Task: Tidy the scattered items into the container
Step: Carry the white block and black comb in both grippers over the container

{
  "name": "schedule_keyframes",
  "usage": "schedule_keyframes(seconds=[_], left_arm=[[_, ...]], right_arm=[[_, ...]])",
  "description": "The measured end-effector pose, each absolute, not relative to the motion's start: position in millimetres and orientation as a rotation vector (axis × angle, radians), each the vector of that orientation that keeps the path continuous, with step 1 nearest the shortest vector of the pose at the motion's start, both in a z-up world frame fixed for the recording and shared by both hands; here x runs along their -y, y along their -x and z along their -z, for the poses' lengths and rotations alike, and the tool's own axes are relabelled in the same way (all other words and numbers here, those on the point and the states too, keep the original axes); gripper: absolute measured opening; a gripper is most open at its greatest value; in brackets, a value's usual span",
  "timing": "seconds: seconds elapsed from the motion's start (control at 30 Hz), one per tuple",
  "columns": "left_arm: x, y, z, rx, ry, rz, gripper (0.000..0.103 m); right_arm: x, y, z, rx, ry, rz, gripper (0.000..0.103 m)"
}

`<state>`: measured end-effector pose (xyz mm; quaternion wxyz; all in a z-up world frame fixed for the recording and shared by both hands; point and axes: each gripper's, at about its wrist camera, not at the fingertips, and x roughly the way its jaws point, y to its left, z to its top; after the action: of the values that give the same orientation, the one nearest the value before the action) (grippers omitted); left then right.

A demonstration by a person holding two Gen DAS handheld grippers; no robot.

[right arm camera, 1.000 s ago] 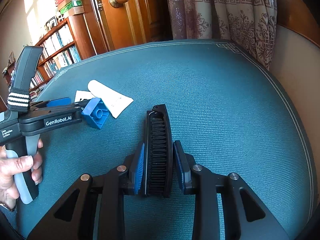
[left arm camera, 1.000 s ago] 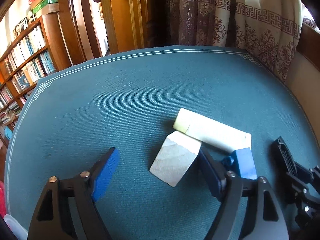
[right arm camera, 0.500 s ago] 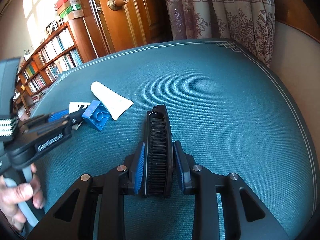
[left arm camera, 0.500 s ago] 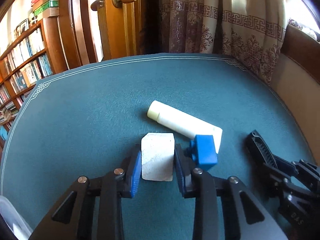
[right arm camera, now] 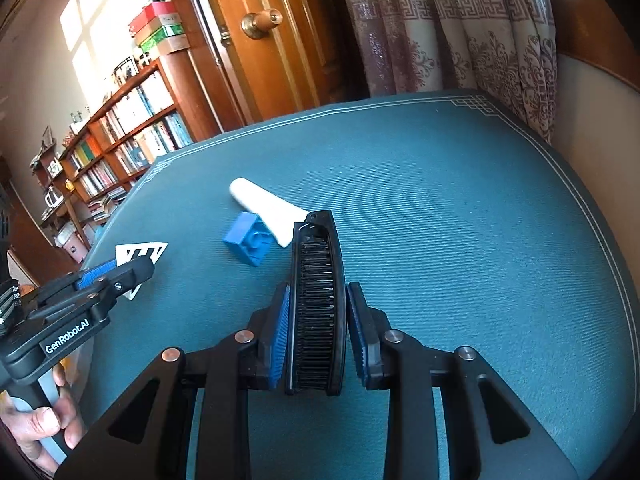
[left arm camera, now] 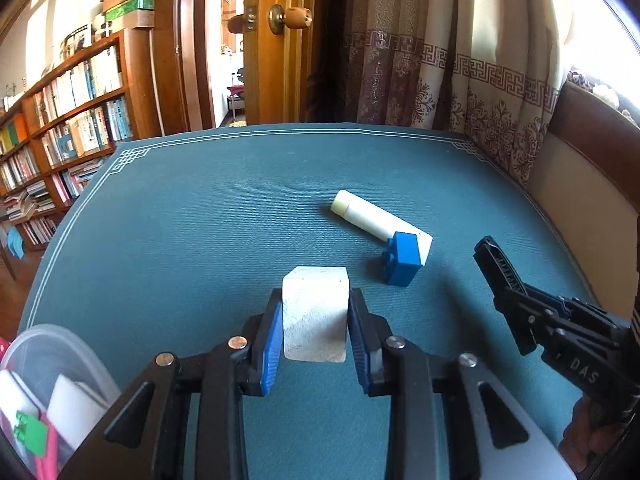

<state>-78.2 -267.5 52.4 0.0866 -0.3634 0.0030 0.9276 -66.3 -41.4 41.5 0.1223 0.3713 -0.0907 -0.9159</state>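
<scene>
Right now your left gripper (left arm camera: 314, 322) is clamped on the white foam block (left arm camera: 314, 312), blue pads flat against both its sides, block held clear above the teal mat (left arm camera: 200, 240). Your right gripper (right arm camera: 316, 330) is gripping the black folding comb (right arm camera: 318, 300) lengthwise, its tip pointing away from you. On the mat, the blue toy brick (left arm camera: 402, 258) lies touching the flat end of the cream tube (left arm camera: 378, 224). Clear plastic container (left arm camera: 52, 364) sits at the left wrist view's lower left corner, white sponges (left arm camera: 76, 404) and a green piece (left arm camera: 30, 438) inside.
</scene>
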Motion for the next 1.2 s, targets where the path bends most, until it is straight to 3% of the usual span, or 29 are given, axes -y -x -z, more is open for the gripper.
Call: schedule_keyframes(seconds=[1.2], left_arm=[[424.5,-31.7,-64.3,0.157,1.062,-3.054,0.034]], right_arm=[[203.5,-11.7,-74.4,0.138,-0.976,2.375,0.030]])
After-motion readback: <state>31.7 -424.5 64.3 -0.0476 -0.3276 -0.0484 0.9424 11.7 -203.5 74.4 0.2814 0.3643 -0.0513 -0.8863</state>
